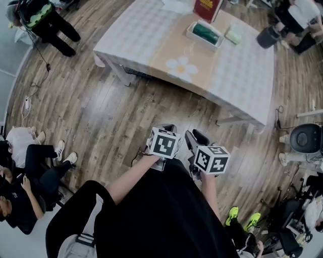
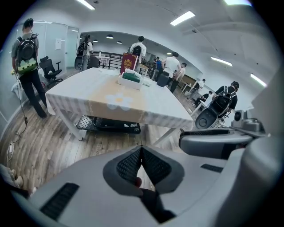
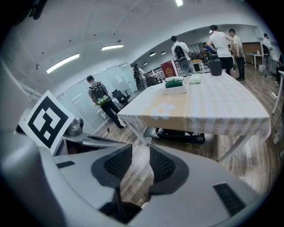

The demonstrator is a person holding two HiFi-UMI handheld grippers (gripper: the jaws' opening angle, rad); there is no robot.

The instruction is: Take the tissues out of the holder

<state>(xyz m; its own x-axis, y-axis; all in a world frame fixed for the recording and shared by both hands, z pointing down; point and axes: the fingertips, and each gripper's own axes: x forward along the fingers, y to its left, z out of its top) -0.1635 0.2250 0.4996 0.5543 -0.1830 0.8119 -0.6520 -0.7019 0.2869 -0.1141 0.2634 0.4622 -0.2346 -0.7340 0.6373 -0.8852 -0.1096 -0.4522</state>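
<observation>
A white holder point(image 1: 191, 30) with a dark green tissue pack point(image 1: 206, 33) in it stands on the far side of the cloth-covered table point(image 1: 237, 75). It also shows in the left gripper view as the holder point(image 2: 130, 82) and in the right gripper view as the holder point(image 3: 176, 88). I stand well back from the table, both grippers close to my body over the wood floor. My left gripper point(image 1: 168, 127) point(image 2: 141, 147) is shut, its pads meeting at the tip, with nothing held. My right gripper point(image 1: 198, 135) point(image 3: 141, 153) is open with a narrow gap and nothing in it.
A red sign point(image 1: 207, 8) and a pale green pack point(image 1: 234, 34) sit by the holder. A black rack point(image 2: 108, 124) lies under the table. A standing person point(image 1: 48, 22) is at far left, seated people point(image 1: 30, 166) at near left, a round grey machine point(image 1: 306, 138) at right.
</observation>
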